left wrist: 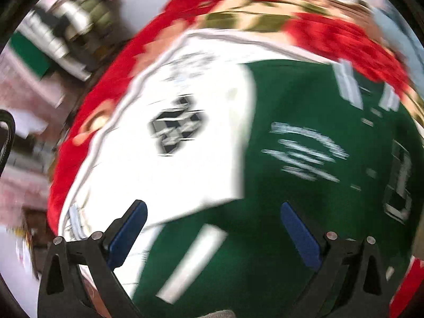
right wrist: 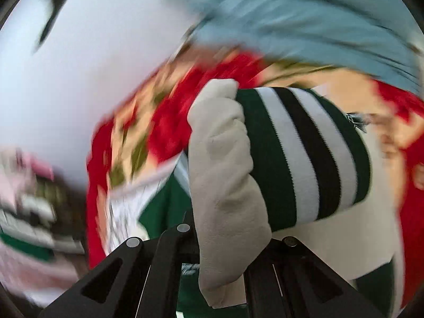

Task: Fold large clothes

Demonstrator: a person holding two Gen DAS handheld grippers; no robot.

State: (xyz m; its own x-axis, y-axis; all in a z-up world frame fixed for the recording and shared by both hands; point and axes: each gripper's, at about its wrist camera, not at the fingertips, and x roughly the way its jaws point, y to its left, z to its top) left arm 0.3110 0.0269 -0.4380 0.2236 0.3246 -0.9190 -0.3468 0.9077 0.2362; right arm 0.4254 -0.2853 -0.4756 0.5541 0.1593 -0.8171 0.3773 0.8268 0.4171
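A large green and white jersey (left wrist: 278, 159) lies spread on a red floral blanket (left wrist: 344, 39); it bears a black and grey crest on the white part and white lettering on the green. My left gripper (left wrist: 213, 213) hovers above it, blue pads wide apart, nothing between them. In the right wrist view, my right gripper (right wrist: 222, 278) is shut on a fold of the jersey: a pale grey lining (right wrist: 225, 172) and the green, white and black striped cuff (right wrist: 304, 153) rise from between the fingers. The view is motion-blurred.
A light blue cloth (right wrist: 304, 21) lies beyond the blanket (right wrist: 172, 122). At the left, a blurred heap of clothes with green, white and pink (left wrist: 53, 45) sits beside the bed. A white wall (right wrist: 92, 66) stands behind.
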